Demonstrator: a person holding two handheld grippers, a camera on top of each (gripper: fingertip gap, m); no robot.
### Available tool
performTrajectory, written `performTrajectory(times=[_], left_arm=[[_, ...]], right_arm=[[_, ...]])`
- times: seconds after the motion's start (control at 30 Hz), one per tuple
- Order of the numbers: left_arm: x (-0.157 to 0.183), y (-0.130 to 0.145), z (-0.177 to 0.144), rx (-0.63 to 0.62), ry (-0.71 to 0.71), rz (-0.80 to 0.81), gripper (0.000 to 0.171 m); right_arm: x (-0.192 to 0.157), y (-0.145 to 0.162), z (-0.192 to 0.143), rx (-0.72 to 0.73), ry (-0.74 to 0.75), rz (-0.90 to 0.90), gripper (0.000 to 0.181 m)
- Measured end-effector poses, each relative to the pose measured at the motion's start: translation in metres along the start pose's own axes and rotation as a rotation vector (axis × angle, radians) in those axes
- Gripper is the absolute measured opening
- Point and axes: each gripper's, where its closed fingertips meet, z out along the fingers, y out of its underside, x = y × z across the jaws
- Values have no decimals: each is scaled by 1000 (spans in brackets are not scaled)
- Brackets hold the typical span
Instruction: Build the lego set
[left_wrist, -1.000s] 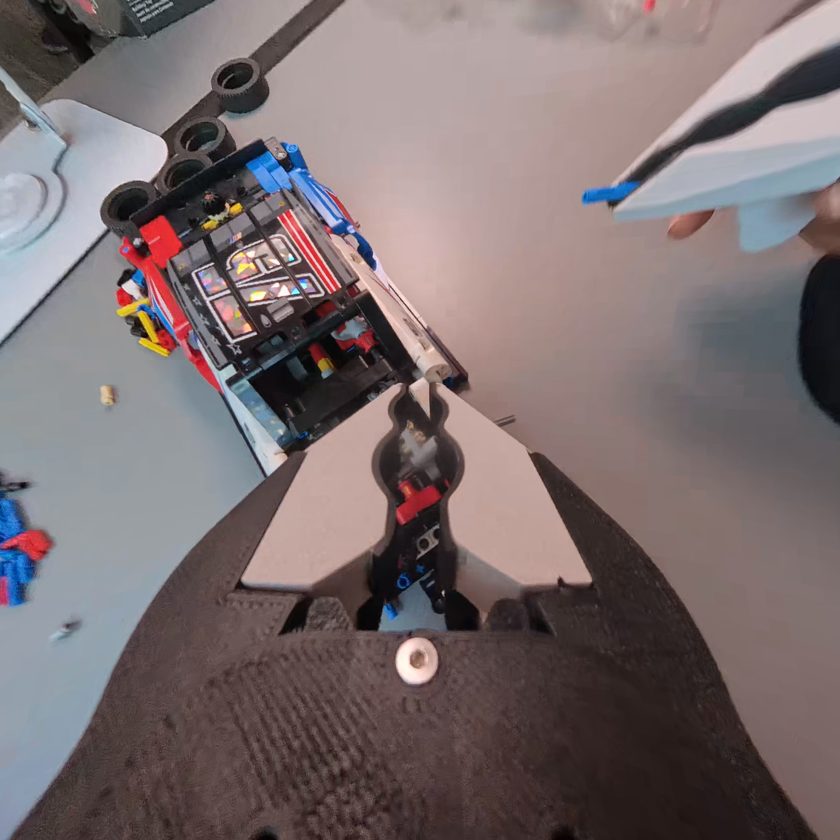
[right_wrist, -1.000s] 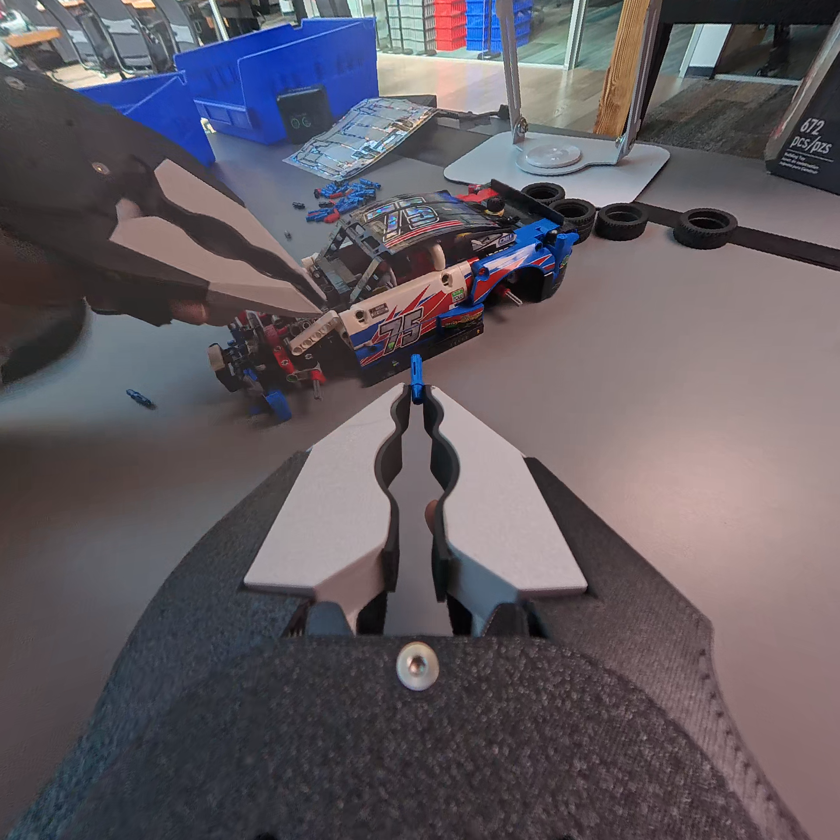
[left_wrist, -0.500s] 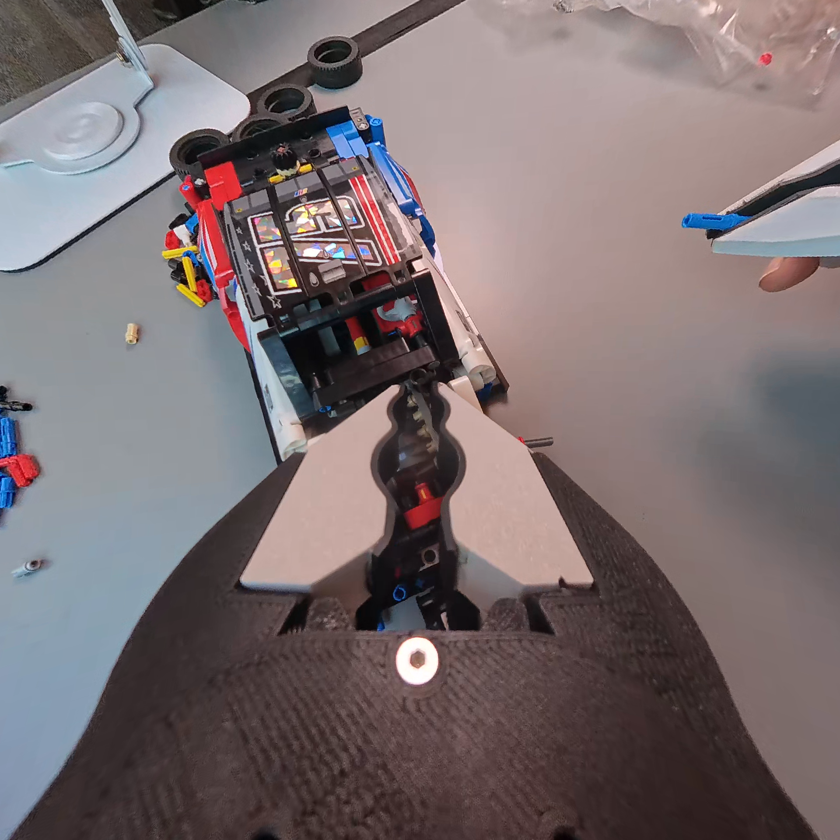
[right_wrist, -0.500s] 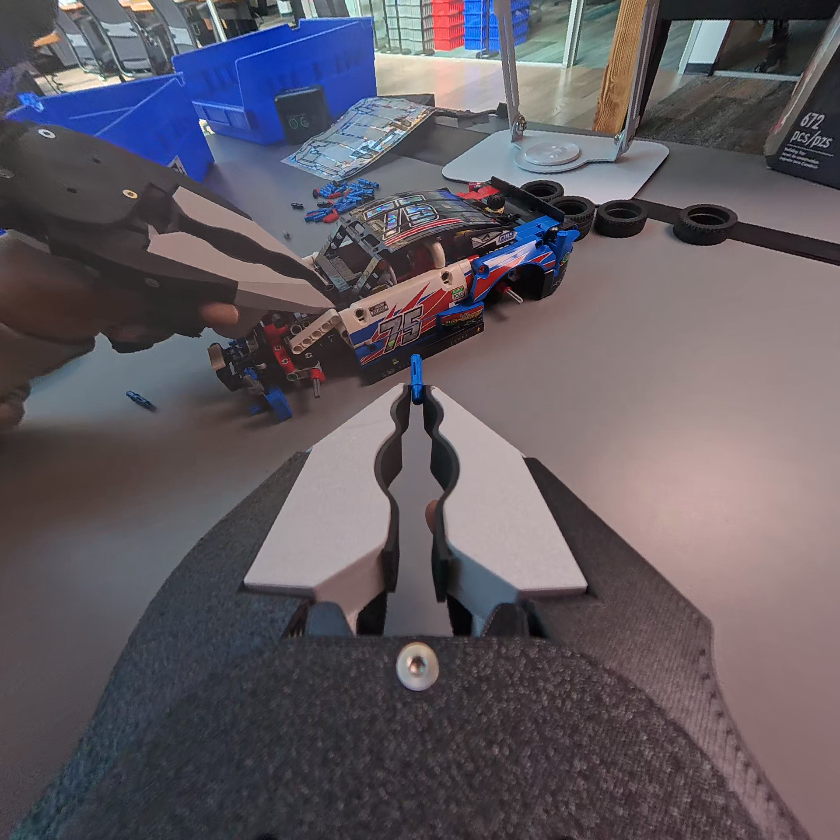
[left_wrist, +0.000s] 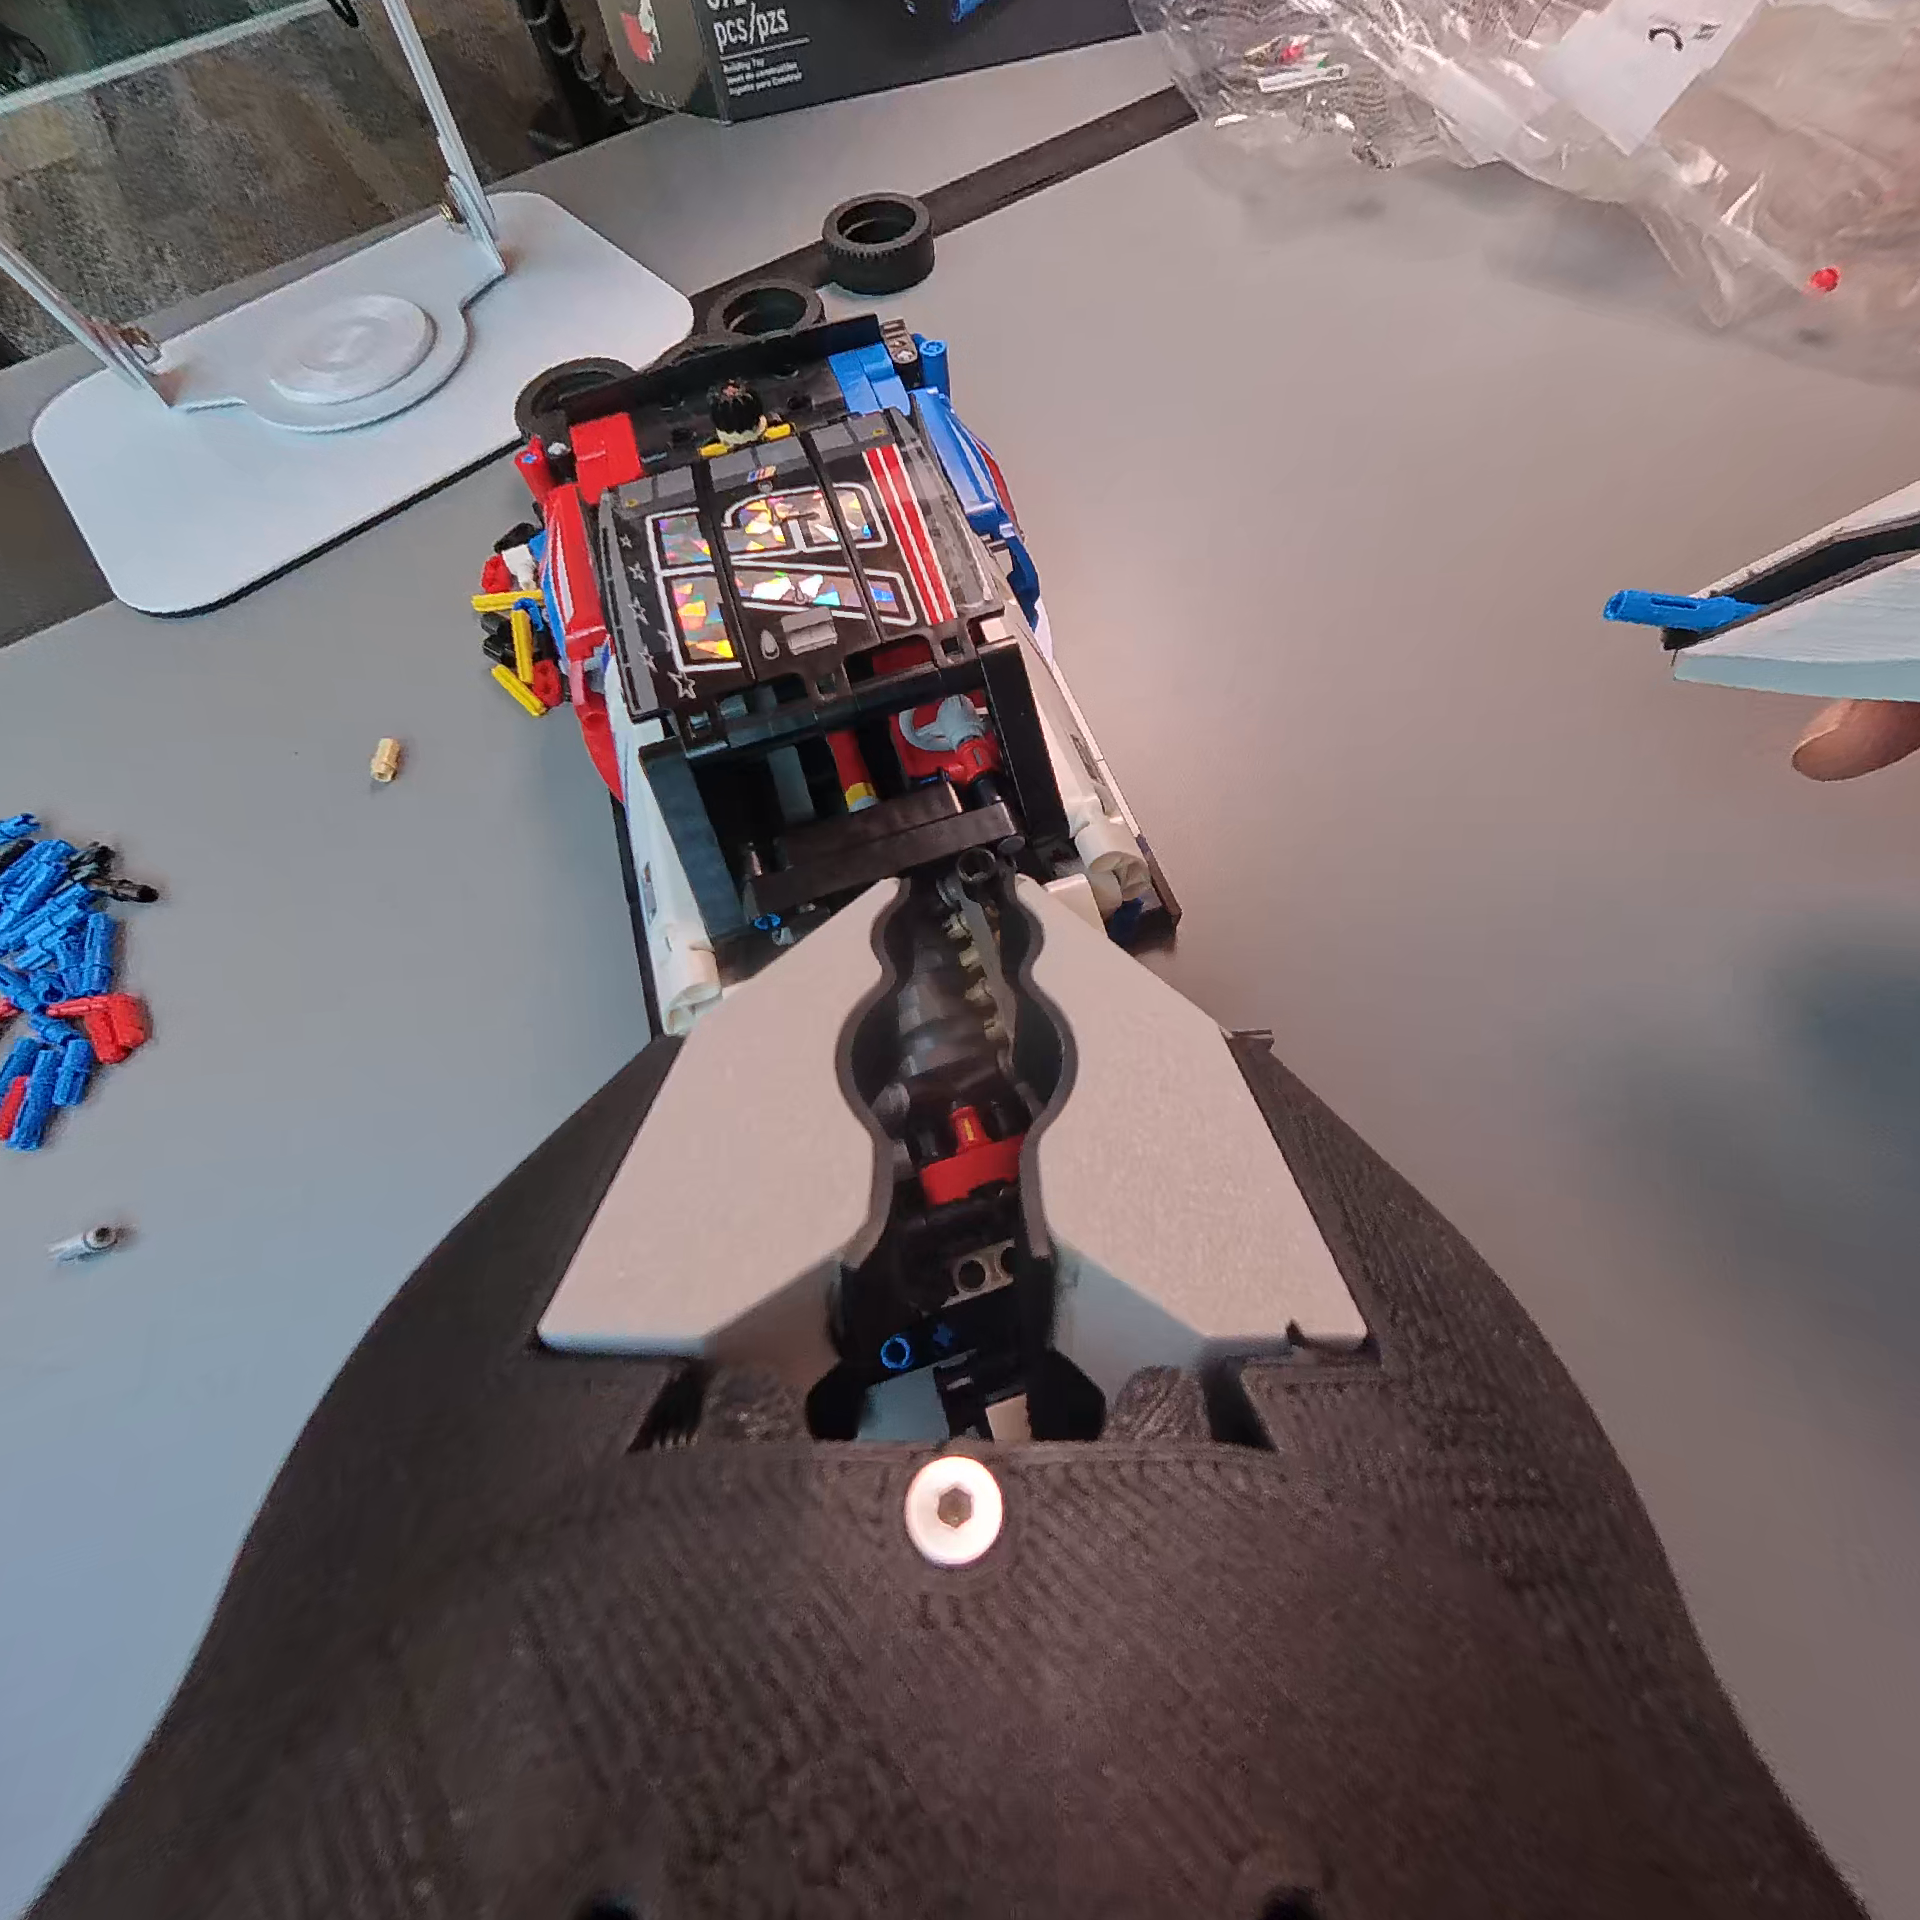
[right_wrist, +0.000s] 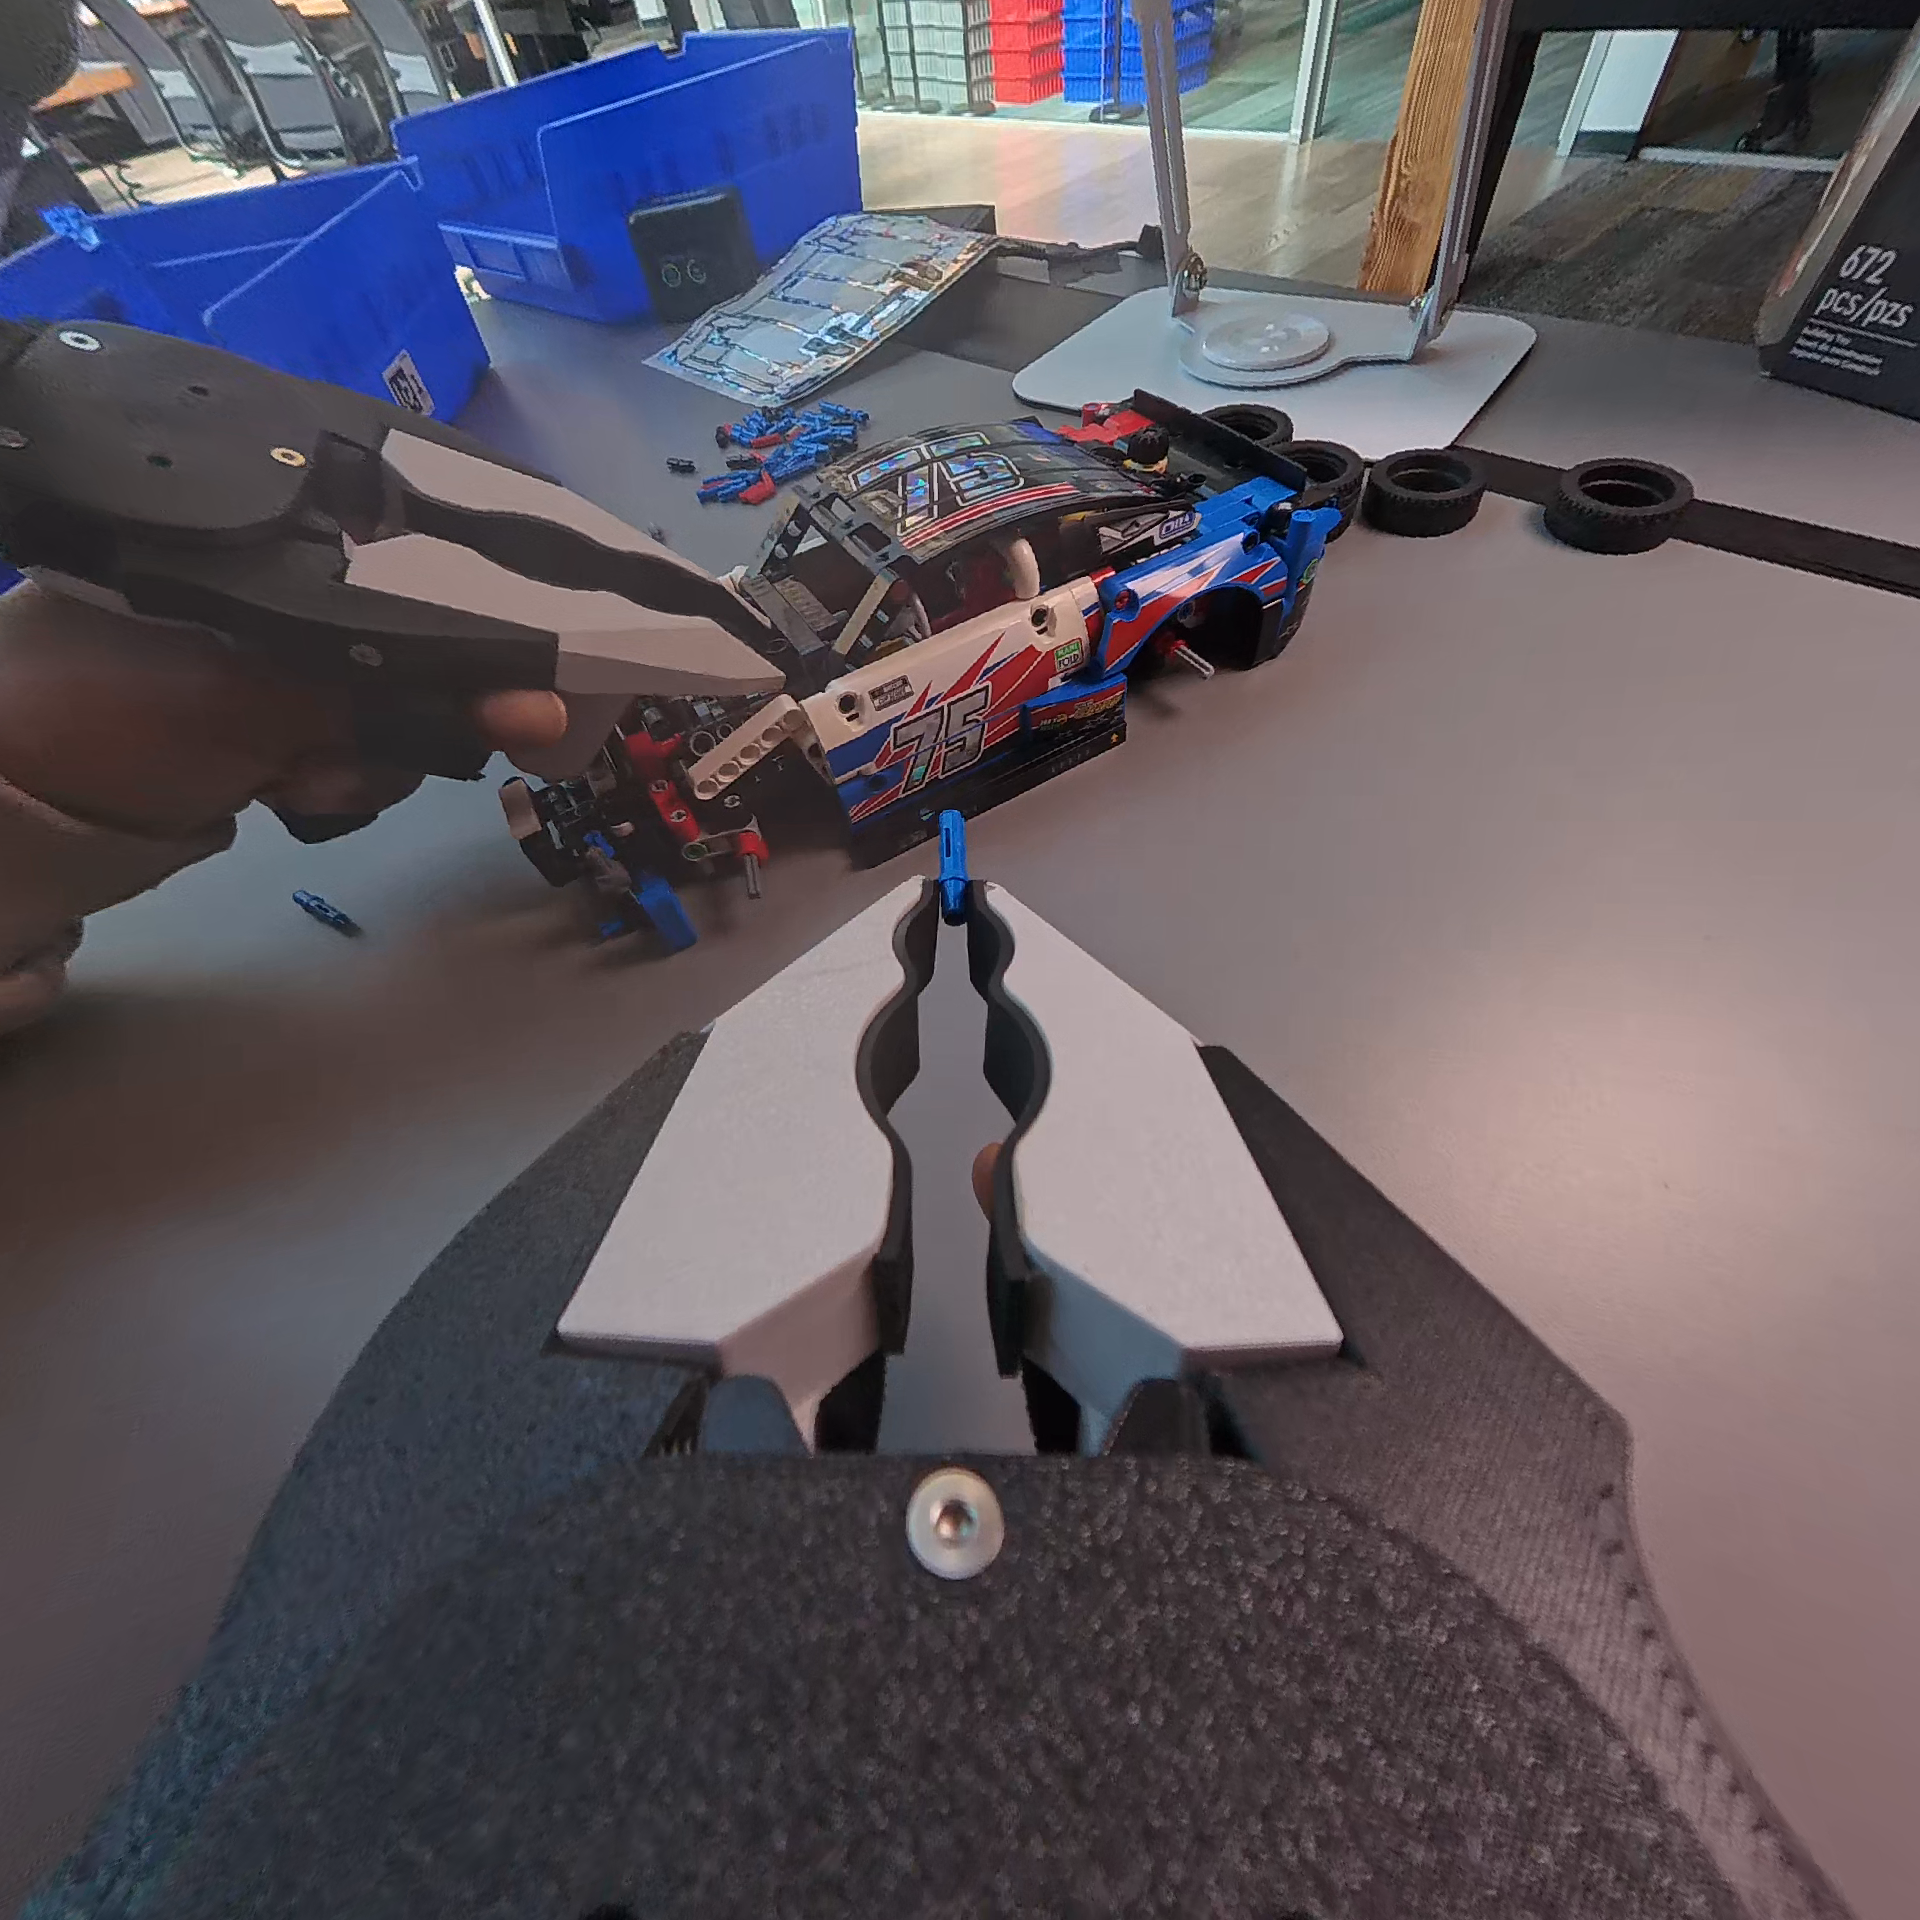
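Note:
The lego car (left_wrist: 790, 582), blue, red and white with a black roof, stands on the grey table; the right wrist view shows its side (right_wrist: 987, 686). My left gripper (left_wrist: 956, 883) is closed over the car's bare front frame, tips at the windscreen base; it also shows in the right wrist view (right_wrist: 748, 655). My right gripper (right_wrist: 951, 894) is shut on a small blue pin (right_wrist: 950, 847) that sticks out past its tips. It hovers a short way off the car's side, and shows at the right edge of the left wrist view (left_wrist: 1683, 623) with the pin (left_wrist: 1642, 608).
Several black tyres (right_wrist: 1423, 488) lie behind the car. A pile of blue and red pins (left_wrist: 52, 987) lies left of it, and a loose blue pin (right_wrist: 324, 909) near the front. A white stand base (left_wrist: 312, 395), blue bins (right_wrist: 623, 177), plastic bags (left_wrist: 1662, 135) and a box (right_wrist: 1849, 281) ring the table. The tips of one gripper are about 12 cm away from the tips of the other.
My left gripper has swung round at the car's front, so the car now lies straight ahead of it. My right gripper has stayed almost still with the blue pin.

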Motion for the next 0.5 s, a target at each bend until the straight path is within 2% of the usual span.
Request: performTrajectory(times=[0.17, 0.27, 0.33, 0.5], left_arm=[[1, -1, 1, 11, -6, 9, 14], [1, -1, 1, 13, -28, 64, 13], [5, -1, 1, 15, -26, 93, 4], [5, -2, 3, 18, -80, 212, 3]], right_arm=[[-1, 0, 0, -3, -2, -1, 2], [-1, 0, 0, -3, -3, 1, 2], [-1, 0, 0, -2, -3, 1, 2], [-1, 0, 0, -3, -3, 0, 2]])
